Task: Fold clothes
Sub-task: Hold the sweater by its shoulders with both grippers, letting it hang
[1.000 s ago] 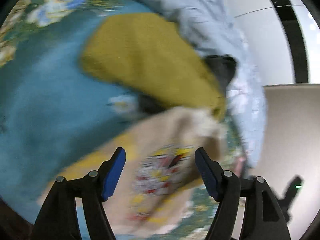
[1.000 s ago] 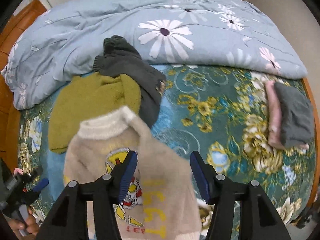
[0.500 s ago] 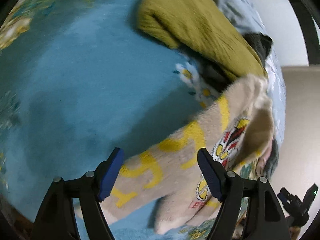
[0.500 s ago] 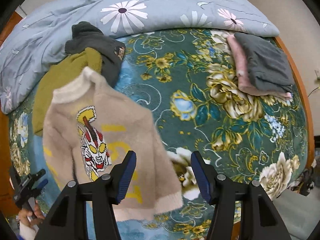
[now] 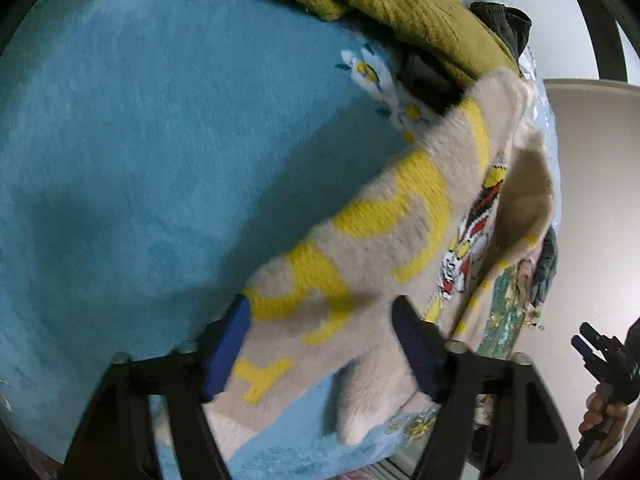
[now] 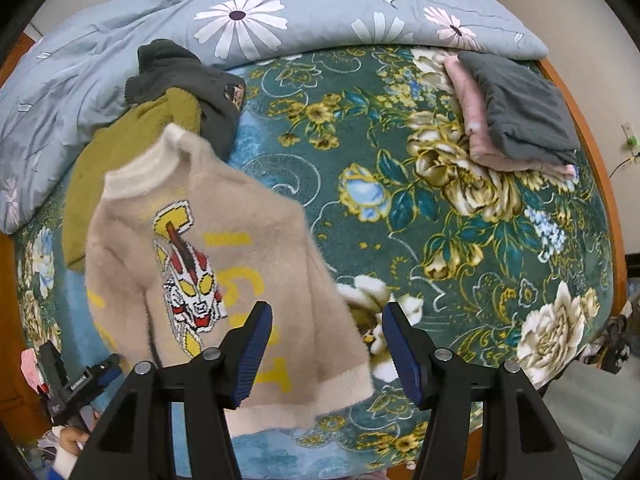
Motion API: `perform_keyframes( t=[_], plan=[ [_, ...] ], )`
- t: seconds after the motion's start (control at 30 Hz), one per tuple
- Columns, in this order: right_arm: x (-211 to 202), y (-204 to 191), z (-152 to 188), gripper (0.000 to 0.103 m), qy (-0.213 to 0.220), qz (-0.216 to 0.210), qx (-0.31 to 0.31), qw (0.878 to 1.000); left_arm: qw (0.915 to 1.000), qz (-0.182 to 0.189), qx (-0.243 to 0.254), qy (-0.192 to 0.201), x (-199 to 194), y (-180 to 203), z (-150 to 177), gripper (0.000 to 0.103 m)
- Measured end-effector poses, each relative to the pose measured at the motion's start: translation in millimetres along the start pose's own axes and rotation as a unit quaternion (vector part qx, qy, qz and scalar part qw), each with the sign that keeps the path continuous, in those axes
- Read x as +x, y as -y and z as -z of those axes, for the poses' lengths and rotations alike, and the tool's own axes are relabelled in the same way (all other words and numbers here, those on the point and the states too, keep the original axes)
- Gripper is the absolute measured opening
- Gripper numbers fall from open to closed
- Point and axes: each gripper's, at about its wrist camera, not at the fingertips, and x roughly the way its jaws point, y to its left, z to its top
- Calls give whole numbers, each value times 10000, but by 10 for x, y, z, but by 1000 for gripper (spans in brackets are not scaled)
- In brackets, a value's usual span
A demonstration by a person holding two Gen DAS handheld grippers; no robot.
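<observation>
A fuzzy beige sweater (image 6: 216, 264) with a cartoon face and yellow letters lies spread face up on the floral bedspread (image 6: 472, 240), collar away from me. My right gripper (image 6: 326, 354) is open and empty above its lower right hem. My left gripper (image 5: 322, 348) is open, low over the sweater's left sleeve (image 5: 360, 264), with fabric between the jaws but not clamped. An olive sweater (image 6: 116, 168) and a dark grey garment (image 6: 188, 84) lie crumpled beyond the collar.
A folded stack of a grey garment (image 6: 520, 108) on a pink garment (image 6: 472, 120) lies at the bed's far right. A pale blue daisy quilt (image 6: 240, 20) is bunched along the back. The wooden bed frame (image 6: 580, 136) runs along the right edge.
The beige sweater has come down from hanging and now lies flat on the bed. My left gripper has dropped closer to its sleeve. My right gripper has pulled back toward the hem.
</observation>
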Motion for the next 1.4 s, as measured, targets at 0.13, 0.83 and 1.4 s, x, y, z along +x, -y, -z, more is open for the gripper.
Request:
perform_keyframes(
  t=[0.13, 0.83, 1.4],
  plan=[
    [5, -104, 29, 61, -8, -70, -62, 10000, 10000, -52, 25, -9, 9, 32, 22, 9],
    [-11, 3, 207, 61, -132, 38, 3, 9999, 9957, -101, 911, 91, 59, 439, -537, 82],
    [264, -273, 126, 61, -410, -67, -207, 9989, 9807, -924, 1681, 388, -36, 664, -663, 5]
  ],
)
